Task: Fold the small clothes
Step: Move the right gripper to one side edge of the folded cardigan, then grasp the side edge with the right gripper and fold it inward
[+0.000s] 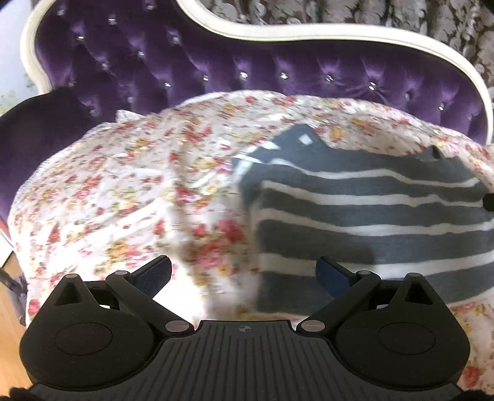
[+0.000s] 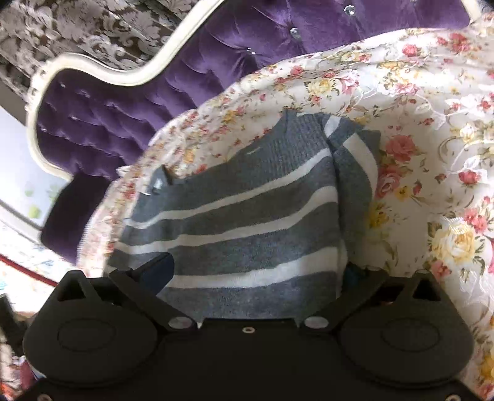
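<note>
A small grey sweater with white stripes [image 1: 370,216] lies on a floral sheet [image 1: 123,191]. In the left wrist view it is at the right, with one side folded in. My left gripper [image 1: 244,271] is open and empty, hovering over the sweater's near left edge. In the right wrist view the sweater [image 2: 247,222] fills the middle, its sleeve folded along the right side. My right gripper [image 2: 256,271] is open, its fingers wide apart over the sweater's near hem; the right finger is partly hidden behind the fabric.
The floral sheet [image 2: 416,123] covers a purple tufted sofa [image 1: 216,61] with a white frame [image 1: 308,34]. A patterned curtain [image 1: 401,18] hangs behind. Wooden floor [image 1: 9,308] shows at the lower left.
</note>
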A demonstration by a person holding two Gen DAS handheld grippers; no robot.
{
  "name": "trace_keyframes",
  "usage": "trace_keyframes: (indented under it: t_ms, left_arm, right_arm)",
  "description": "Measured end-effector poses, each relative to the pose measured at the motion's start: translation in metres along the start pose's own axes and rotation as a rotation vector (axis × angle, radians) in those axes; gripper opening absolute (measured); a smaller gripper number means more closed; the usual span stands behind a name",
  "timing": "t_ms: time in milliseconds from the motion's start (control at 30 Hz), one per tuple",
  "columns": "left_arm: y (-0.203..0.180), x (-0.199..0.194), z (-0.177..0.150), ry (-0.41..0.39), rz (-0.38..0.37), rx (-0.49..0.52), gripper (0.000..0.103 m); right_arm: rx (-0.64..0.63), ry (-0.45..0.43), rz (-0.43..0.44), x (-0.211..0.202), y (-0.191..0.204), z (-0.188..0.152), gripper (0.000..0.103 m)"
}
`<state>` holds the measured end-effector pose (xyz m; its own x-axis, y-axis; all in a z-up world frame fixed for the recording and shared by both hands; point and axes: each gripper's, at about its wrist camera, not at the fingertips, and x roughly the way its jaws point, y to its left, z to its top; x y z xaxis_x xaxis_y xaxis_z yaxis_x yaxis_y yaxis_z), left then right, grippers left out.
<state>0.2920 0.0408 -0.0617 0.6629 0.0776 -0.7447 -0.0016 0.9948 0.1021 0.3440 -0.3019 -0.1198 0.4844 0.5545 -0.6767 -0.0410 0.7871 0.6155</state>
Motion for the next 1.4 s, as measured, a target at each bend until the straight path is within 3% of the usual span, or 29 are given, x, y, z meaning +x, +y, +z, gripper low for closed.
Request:
trace_keyframes:
  t_ms: [167,300,433,567,667,767,833,933,1033,1200,1400]
  left_arm:
    - [0.017,0.008,0.004,0.039,-0.052,-0.047,0.101]
    - [0.014,0.008,0.010,0.054,-0.080,-0.029,0.101]
    - [0.011,0.006,0.012,0.060,-0.113,-0.025,0.101]
    - [0.006,0.000,0.013,0.067,-0.144,-0.041,0.101]
    - [-0.003,-0.002,0.020,0.071,-0.169,-0.053,0.101]
    - [-0.019,-0.004,0.029,0.072,-0.204,-0.054,0.100]
    - [-0.027,-0.008,0.030,0.065,-0.217,-0.038,0.100]
    - [-0.031,-0.010,0.022,0.068,-0.209,-0.017,0.101]
    - [-0.020,-0.009,0.016,0.084,-0.198,-0.025,0.100]
    - [0.013,-0.006,0.021,0.074,-0.143,-0.057,0.100]
    - [0.057,0.001,0.027,0.085,-0.142,-0.151,0.100]
  right_arm:
    - [-0.025,-0.017,-0.044,0.003,0.006,-0.003,0.103]
    - [-0.013,-0.040,-0.045,0.003,0.004,-0.005,0.102]
    - [-0.054,-0.062,-0.099,0.002,0.011,-0.009,0.090]
    - [-0.063,-0.086,-0.104,-0.001,0.009,-0.014,0.084]
    - [-0.055,-0.096,-0.099,-0.004,0.005,-0.014,0.075]
    - [-0.054,-0.108,-0.099,-0.007,0.000,-0.015,0.058]
    - [-0.033,-0.112,-0.095,-0.008,-0.006,-0.015,0.031]
    - [0.025,-0.106,-0.046,-0.010,-0.018,-0.014,0.028]
    - [-0.001,-0.115,-0.068,-0.012,-0.012,-0.015,0.028]
    - [-0.027,-0.136,-0.152,-0.018,0.008,-0.011,0.025]
    - [-0.141,-0.142,-0.283,-0.024,0.062,0.006,0.024]
